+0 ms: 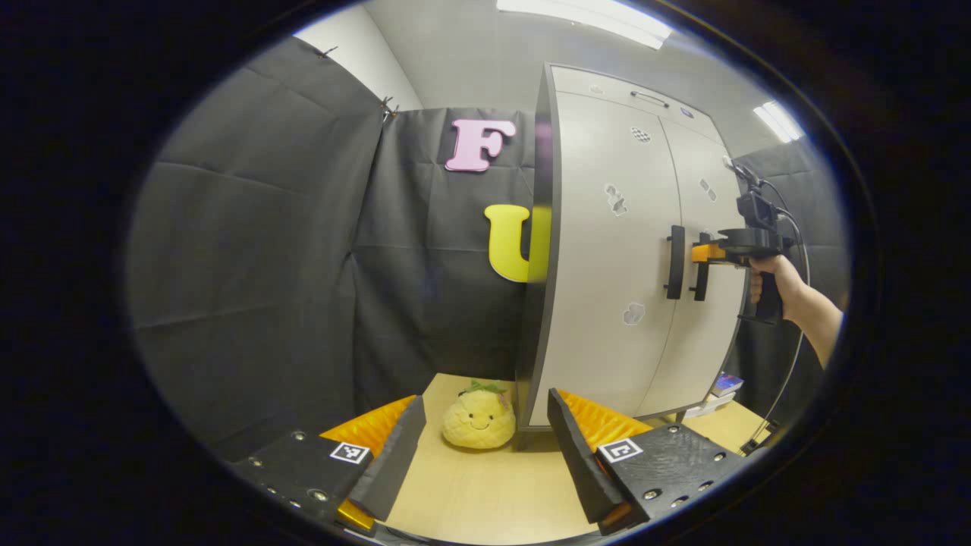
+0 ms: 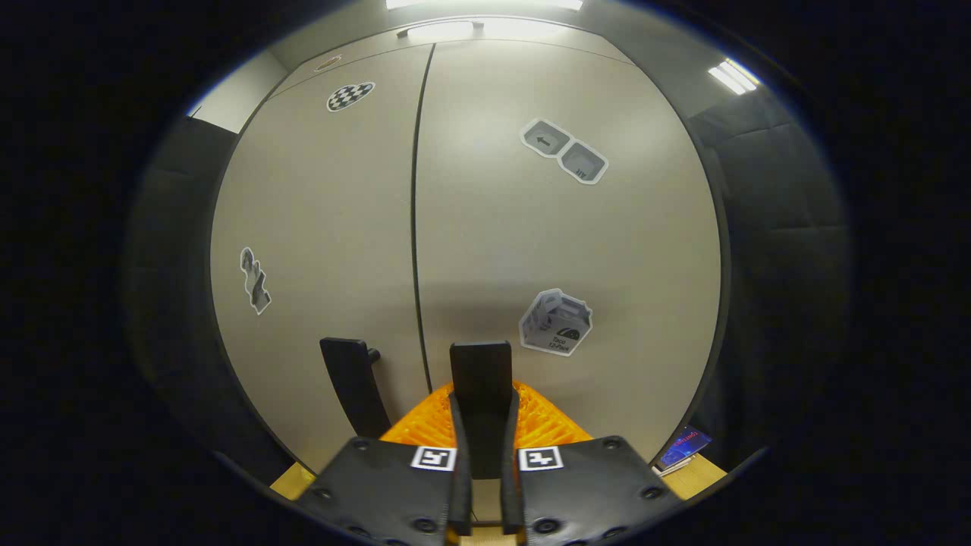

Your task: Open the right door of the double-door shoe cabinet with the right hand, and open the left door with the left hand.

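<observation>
- Left gripper view: the left gripper [image 1: 485, 447] hangs low over a pale wooden floor [image 1: 493, 493], its two fingers spread wide with nothing between them.
- Just beyond the gap between those fingers, a yellow plush toy [image 1: 479, 418] (smiling, with a green tuft on top) sits on the floor by the cabinet's near corner.
- The double-door shoe cabinet [image 1: 607, 250] stands to the right of the plush toy, both doors shut, with stickers dotted over its pale front.
- At mid-height, the left door handle [image 1: 674, 262] and the right door handle [image 1: 701, 267] sit side by side, dark upright bars either side of the seam.
- Farther right, a hand [image 1: 774, 284] holds the right gripper [image 1: 702, 252] level, its tip at the right door handle.
- Right gripper view: the left door handle [image 2: 355, 385] stands free, left of the door seam [image 2: 415, 220].
- Right of the seam, the right gripper [image 2: 482, 447] has its fingers drawn in against both sides of the right door handle [image 2: 482, 379], which rises upright between them.
- A box-shaped sticker [image 2: 556, 322] sits on the right door just beside that handle.
</observation>
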Available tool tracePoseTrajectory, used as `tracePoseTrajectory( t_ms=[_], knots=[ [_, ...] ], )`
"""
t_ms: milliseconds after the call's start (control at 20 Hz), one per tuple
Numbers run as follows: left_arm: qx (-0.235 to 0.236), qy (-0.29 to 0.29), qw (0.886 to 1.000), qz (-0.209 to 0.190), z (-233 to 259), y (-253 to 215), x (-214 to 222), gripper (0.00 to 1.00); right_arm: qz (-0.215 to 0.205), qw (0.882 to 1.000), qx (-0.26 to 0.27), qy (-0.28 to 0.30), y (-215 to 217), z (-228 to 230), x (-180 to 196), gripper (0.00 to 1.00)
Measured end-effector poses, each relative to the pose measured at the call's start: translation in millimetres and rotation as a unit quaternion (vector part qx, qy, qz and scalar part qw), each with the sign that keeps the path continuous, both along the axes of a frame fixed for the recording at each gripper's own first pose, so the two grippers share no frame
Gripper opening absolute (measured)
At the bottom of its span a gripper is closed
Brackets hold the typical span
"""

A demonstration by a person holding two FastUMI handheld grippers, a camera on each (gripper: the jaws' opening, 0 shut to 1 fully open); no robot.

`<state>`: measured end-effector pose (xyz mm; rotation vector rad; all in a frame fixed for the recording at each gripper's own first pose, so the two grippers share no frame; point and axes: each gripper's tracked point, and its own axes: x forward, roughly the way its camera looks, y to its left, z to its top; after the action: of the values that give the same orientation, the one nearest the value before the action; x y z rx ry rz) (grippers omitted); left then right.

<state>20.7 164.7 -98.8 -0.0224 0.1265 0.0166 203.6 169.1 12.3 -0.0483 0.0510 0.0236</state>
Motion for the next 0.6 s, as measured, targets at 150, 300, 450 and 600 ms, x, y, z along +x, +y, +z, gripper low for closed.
tracePoseTrajectory(
  t_ms=[150, 300, 450, 600],
  knots=[
    [0.0, -0.001, 1.0, 0.0, 1.3, -5.0, -3.7, 0.92, 0.013, 1.0, -0.014, 0.014, -0.9, -2.5, -0.1, 0.07],
    [0.002, -0.003, 1.0, -0.004, 3.5, -13.3, -10.2, 0.92, 0.02, 1.0, -0.006, 0.011, -1.3, -2.1, -4.7, 0.07],
    [0.01, 0.0, 1.0, -0.008, 2.6, -21.4, -15.7, 0.92, 0.027, 1.0, -0.004, 0.005, -1.3, -2.4, -11.0, 0.07],
    [0.007, 0.001, 1.0, -0.005, 4.9, -29.6, -22.0, 0.93, 0.034, 0.999, 0.005, 0.003, -4.3, -2.8, -23.8, 0.07]
  ],
)
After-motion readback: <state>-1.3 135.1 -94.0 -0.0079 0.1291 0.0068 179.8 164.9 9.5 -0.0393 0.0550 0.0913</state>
